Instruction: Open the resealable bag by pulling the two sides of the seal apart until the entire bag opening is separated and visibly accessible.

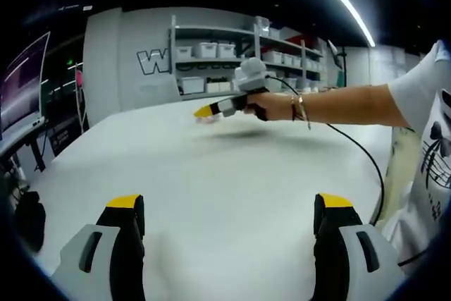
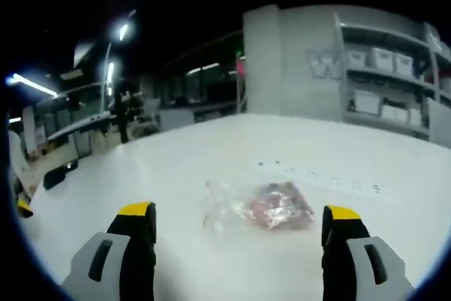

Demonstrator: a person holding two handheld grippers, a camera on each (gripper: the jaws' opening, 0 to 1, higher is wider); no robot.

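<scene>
Both grippers, left (image 1: pixel 229 227) and right (image 2: pixel 239 234), gape apart; the bag (image 2: pixel 257 207) lies at the right one's twelve o'clock, seemingly sealed, on the table (image 2: pixel 211 146).

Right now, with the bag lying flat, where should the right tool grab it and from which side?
Judging from the right gripper view, take the clear empty edge of the bag, on the view's left. The dark contents bunch toward the other end, so that side looks thin enough to pinch. The right tool stands open and short of it, so come in low along the table. The seal itself is too blurred to place.
</scene>
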